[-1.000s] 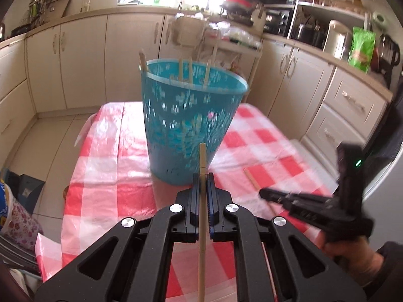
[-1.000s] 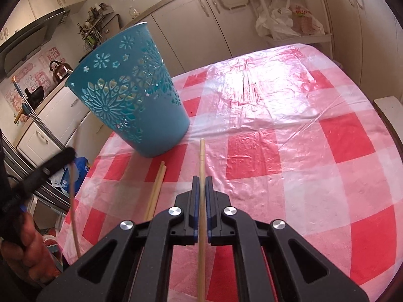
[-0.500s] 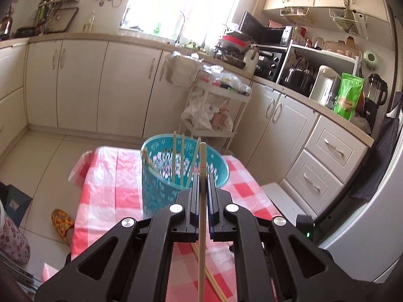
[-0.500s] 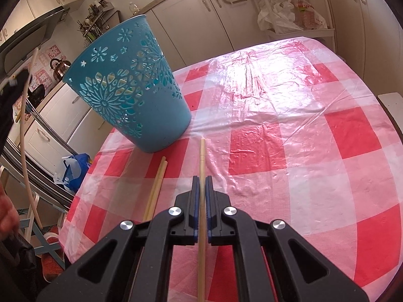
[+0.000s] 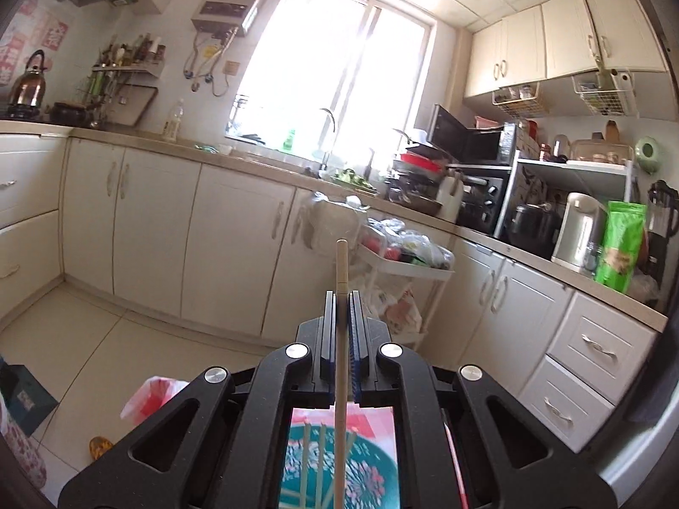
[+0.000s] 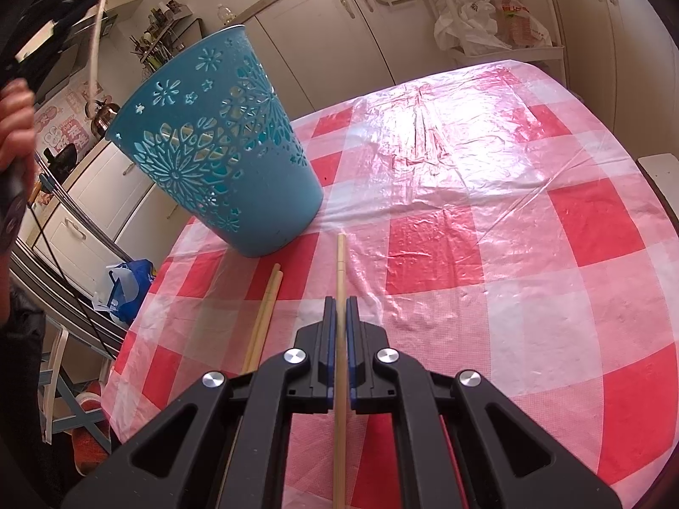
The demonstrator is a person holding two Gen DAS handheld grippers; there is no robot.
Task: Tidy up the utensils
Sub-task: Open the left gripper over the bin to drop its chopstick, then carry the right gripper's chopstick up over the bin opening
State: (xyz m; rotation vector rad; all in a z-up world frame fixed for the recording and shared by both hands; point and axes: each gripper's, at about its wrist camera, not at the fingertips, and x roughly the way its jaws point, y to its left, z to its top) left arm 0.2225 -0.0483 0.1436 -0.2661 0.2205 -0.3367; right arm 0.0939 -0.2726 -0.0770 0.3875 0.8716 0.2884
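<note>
Two wooden sticks are in my grip, one per hand. My left gripper is clamped on a chopstick and held high over the teal basket, which I see through the frame at 6 o'clock with several sticks already standing in it. Beyond the tip, from 12 to 3 o'clock, stand the kitchen cabinets, a white trolley loaded with bags and the counter.

My right gripper is closed on a second chopstick, low over the red-checked tablecloth. The teal basket stands at 11 o'clock, just past the stick's tip and not touching it. A loose pair of chopsticks lies on the cloth just beside my jaws at 9 o'clock. My left hand shows at the 10 o'clock edge, raised above the basket's rim.
</note>
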